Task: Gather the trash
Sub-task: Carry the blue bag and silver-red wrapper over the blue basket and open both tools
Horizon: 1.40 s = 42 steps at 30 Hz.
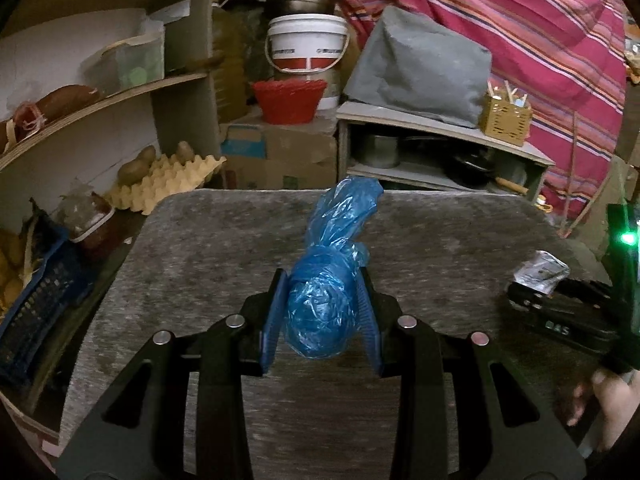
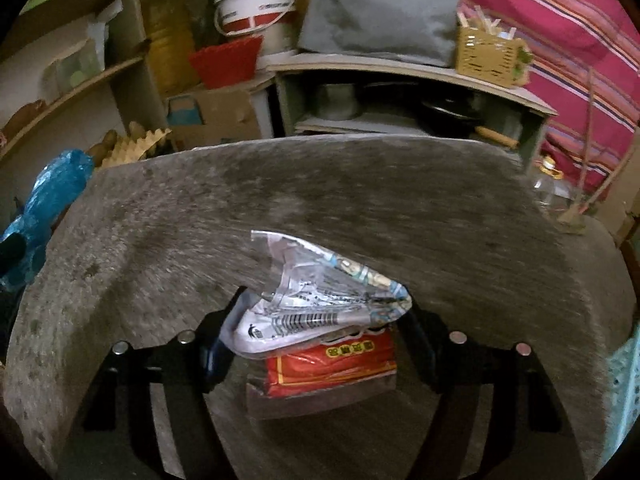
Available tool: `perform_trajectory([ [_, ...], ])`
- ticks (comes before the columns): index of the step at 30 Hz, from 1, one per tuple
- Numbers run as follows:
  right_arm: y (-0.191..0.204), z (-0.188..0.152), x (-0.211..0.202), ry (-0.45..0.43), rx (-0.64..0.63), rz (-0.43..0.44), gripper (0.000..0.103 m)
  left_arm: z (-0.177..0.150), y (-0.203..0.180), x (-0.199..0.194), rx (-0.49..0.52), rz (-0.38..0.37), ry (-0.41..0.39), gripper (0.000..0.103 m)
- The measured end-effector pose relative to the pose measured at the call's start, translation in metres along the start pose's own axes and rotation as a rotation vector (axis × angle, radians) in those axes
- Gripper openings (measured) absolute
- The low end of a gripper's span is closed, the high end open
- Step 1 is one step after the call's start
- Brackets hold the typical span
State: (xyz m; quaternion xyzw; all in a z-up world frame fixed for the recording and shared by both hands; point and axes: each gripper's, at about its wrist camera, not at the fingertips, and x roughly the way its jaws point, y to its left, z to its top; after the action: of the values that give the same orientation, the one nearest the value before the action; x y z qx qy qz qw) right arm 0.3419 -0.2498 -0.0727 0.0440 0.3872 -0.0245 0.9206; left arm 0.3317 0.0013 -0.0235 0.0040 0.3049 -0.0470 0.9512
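Observation:
My left gripper (image 1: 322,280) is shut on a crumpled blue plastic bag (image 1: 324,304) and holds it above the grey table (image 1: 200,264); the bag's loose end sticks up and forward. The bag also shows at the left edge of the right wrist view (image 2: 48,196). My right gripper (image 2: 326,300) is shut on a silver and red snack wrapper (image 2: 320,316) above the same table (image 2: 360,208). From the left wrist view the wrapper (image 1: 542,270) and right gripper (image 1: 560,308) sit at the right edge.
Behind the table stand a shelf with an egg carton (image 1: 168,180), cardboard boxes (image 1: 280,156), a red bowl (image 1: 288,100), a white bucket (image 1: 308,40) and a low cabinet with pots (image 1: 440,152). A blue crate (image 1: 32,312) is at the left. A clear bottle (image 2: 554,186) stands at the right.

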Motion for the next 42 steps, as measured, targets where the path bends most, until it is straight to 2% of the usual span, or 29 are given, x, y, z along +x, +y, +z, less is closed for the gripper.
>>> perform_trajectory([
  [10,-0.077,-0.016,-0.067,-0.042,0.070,-0.060,0.071,-0.008,-0.047,-0.009,0.045,-0.030,0.011,0.033],
  [20,-0.171,-0.043,-0.133,-0.084,0.133,-0.165,0.071,-0.008,-0.114,-0.040,0.146,-0.068,-0.032,0.033],
  [27,-0.246,-0.072,-0.167,-0.095,0.198,-0.249,0.071,-0.017,-0.181,-0.060,0.191,-0.148,-0.044,0.033],
  [33,-0.302,-0.098,-0.186,-0.095,0.262,-0.286,0.071,-0.032,-0.239,-0.063,0.231,-0.199,-0.024,0.033],
  [42,-0.360,-0.125,-0.205,-0.106,0.349,-0.304,0.071,-0.048,-0.334,-0.082,0.282,-0.333,-0.032,0.033],
])
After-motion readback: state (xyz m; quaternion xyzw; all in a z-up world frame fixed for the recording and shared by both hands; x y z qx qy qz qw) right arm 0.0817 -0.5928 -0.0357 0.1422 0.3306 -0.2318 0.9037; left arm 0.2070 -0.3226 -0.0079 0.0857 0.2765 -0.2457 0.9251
